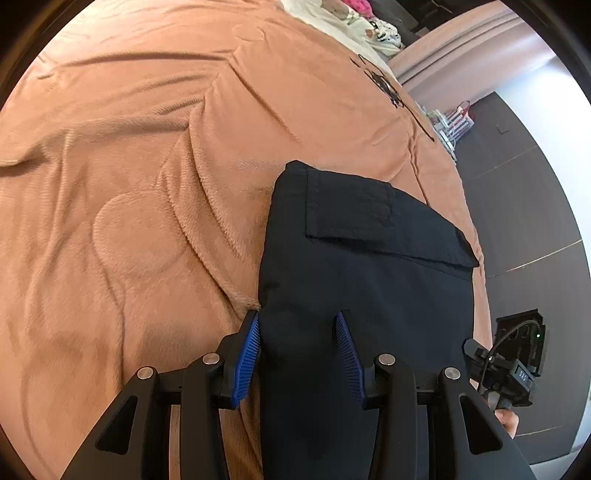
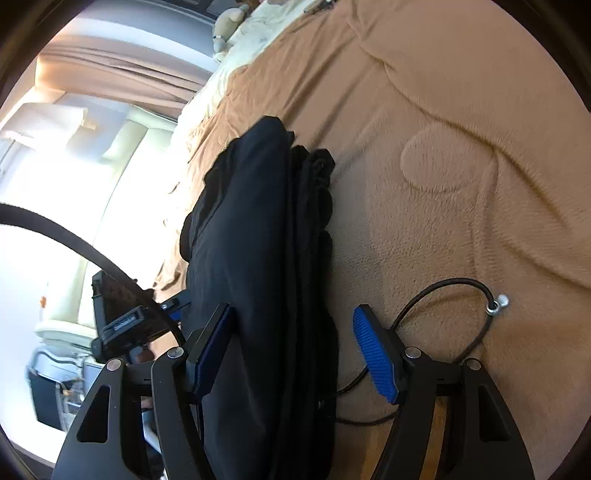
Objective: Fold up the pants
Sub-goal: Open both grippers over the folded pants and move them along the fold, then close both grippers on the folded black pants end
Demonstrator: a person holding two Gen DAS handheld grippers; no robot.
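The black pants [image 1: 365, 258] lie folded on a tan fleece blanket [image 1: 147, 166] near the bed's edge, a flap pocket facing up. My left gripper [image 1: 299, 321] is open, its blue pads straddling the near left edge of the pants. In the right wrist view the pants [image 2: 258, 229] appear as a thick stacked bundle. My right gripper [image 2: 295, 314] is open wide, the bundle's near end between its fingers, the right pad [image 2: 373, 354] apart from the cloth. The other gripper shows at the left of the right wrist view [image 2: 125, 325].
A black cable with a metal tip [image 2: 495, 304] loops on the blanket right of my right gripper. Cream bedding and a soft toy [image 2: 231, 22] lie at the bed's far end. Dark floor [image 1: 517, 184] lies beyond the bed edge, with a rack of items [image 1: 452, 122].
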